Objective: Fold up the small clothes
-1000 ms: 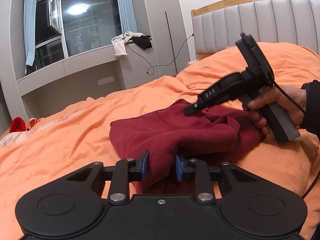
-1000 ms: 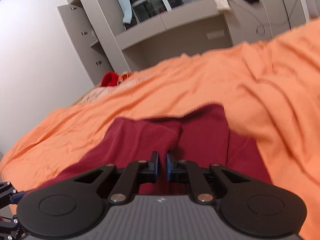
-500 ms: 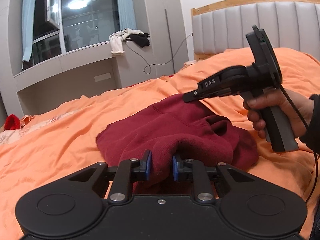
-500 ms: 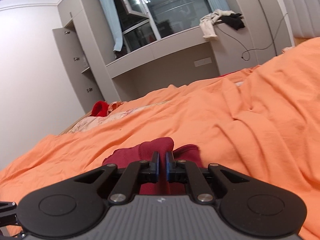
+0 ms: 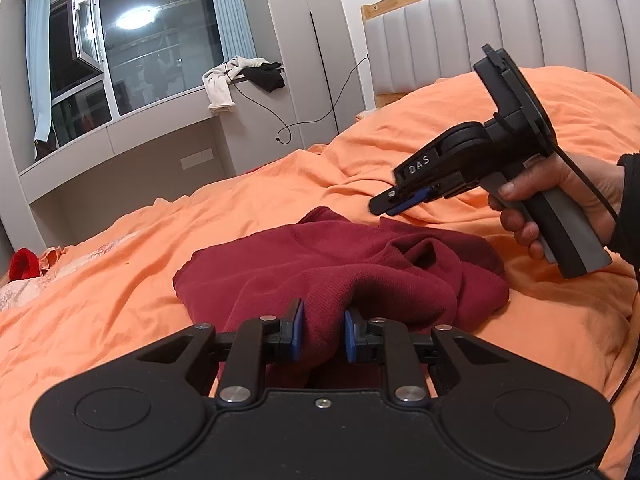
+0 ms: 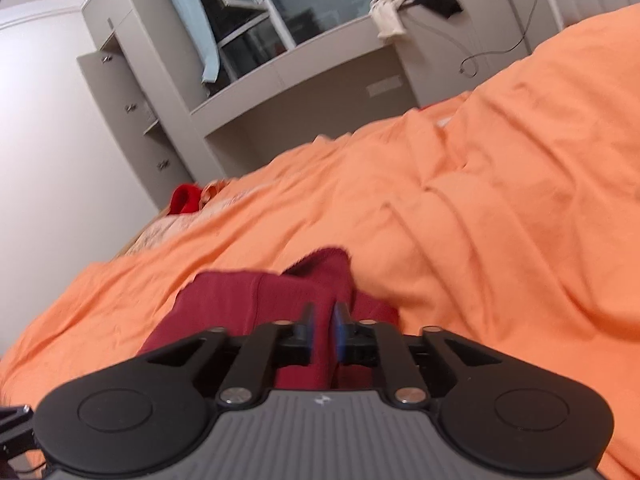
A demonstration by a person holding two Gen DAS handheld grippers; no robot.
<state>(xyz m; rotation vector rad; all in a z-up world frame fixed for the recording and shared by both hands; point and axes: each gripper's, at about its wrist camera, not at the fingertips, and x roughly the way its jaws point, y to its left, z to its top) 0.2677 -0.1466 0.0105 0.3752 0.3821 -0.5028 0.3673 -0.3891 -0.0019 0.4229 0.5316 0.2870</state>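
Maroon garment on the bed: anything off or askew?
Yes. The maroon garment lies bunched and rumpled on the orange bedspread, not flat. The left gripper pinches a raised ridge; the right gripper, jaws opening, hangs clear above its far edge.

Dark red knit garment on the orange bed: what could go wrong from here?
The left gripper pinches only one bunched ridge of the dark red knit garment, so pulling may drag the pile across the orange duvet. The right gripper, jaws opening, hangs above it holding nothing, so the fold may slump.
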